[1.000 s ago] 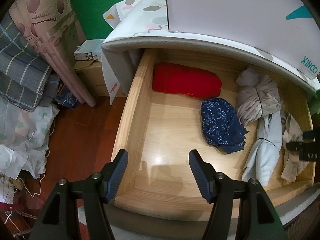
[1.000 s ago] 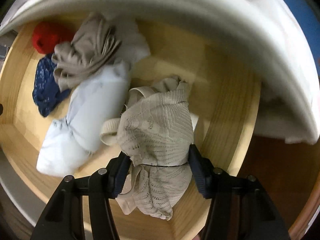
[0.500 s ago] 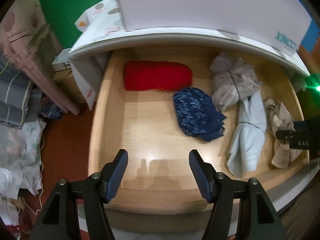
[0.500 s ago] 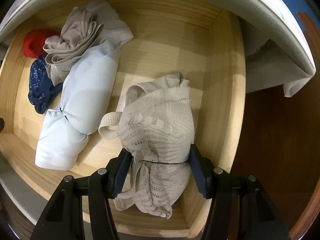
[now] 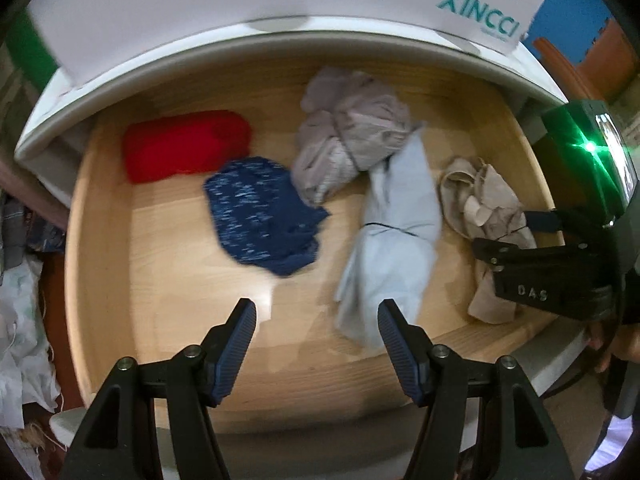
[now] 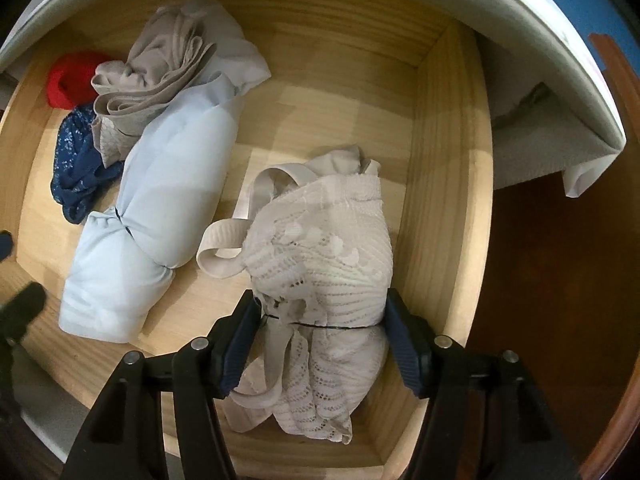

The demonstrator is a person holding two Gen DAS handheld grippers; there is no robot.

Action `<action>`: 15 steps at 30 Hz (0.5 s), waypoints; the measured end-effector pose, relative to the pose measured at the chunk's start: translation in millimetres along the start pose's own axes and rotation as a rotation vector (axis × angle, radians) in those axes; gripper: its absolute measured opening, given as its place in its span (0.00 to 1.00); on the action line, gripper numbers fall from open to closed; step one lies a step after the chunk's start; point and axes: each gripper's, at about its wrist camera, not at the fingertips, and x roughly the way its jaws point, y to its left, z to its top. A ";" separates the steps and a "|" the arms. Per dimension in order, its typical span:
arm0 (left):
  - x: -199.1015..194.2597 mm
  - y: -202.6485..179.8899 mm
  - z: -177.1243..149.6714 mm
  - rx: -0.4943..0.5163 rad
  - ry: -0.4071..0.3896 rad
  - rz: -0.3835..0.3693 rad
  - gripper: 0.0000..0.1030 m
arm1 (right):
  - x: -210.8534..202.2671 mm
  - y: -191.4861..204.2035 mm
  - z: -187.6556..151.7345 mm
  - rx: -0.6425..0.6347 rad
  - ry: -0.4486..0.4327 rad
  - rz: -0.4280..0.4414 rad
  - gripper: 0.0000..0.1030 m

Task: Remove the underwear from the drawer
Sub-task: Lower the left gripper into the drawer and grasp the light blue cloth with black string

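Note:
An open wooden drawer (image 5: 100, 216) holds several bundles of underwear. From left: a red roll (image 5: 180, 144), a dark blue patterned piece (image 5: 260, 216), a grey bundle (image 5: 348, 140), a pale blue roll (image 5: 396, 232) and a beige lace bundle (image 5: 480, 204). My right gripper (image 6: 322, 328) has its fingers on both sides of the beige lace bundle (image 6: 320, 248) by the drawer's right wall; it also shows in the left wrist view (image 5: 520, 240). My left gripper (image 5: 316, 332) is open and empty above the drawer's front, beside the pale blue roll.
A white mattress edge (image 5: 280, 36) overhangs the drawer's back. Dark wood floor (image 6: 552, 280) lies right of the drawer. Crumpled fabric (image 5: 20, 320) lies on the floor to the left. The drawer's right wall (image 6: 440, 200) is close to the lace bundle.
My left gripper has swung right across the drawer, from its left side to near the pale blue roll. My right gripper has stayed around the lace bundle and pulled back a little.

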 end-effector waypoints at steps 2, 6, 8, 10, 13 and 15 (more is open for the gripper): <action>5.5 -4.0 3.3 -0.002 0.014 -0.002 0.63 | -9.5 3.2 0.6 0.005 -0.006 0.010 0.57; 15.1 -10.3 8.3 -0.029 0.048 -0.044 0.63 | -20.1 -11.9 3.6 0.011 -0.011 0.022 0.57; 18.0 -15.7 12.0 -0.039 0.061 -0.061 0.63 | -24.9 -17.4 5.1 0.013 -0.013 0.030 0.57; 21.5 -19.7 16.5 -0.039 0.079 -0.070 0.63 | -31.1 -21.3 7.4 0.014 -0.014 0.036 0.58; 28.3 -30.7 25.0 -0.018 0.112 -0.070 0.63 | -31.2 -22.6 8.0 0.013 -0.014 0.040 0.57; 33.4 -38.0 29.8 -0.009 0.131 -0.073 0.63 | -31.2 -22.4 8.2 0.015 -0.014 0.040 0.57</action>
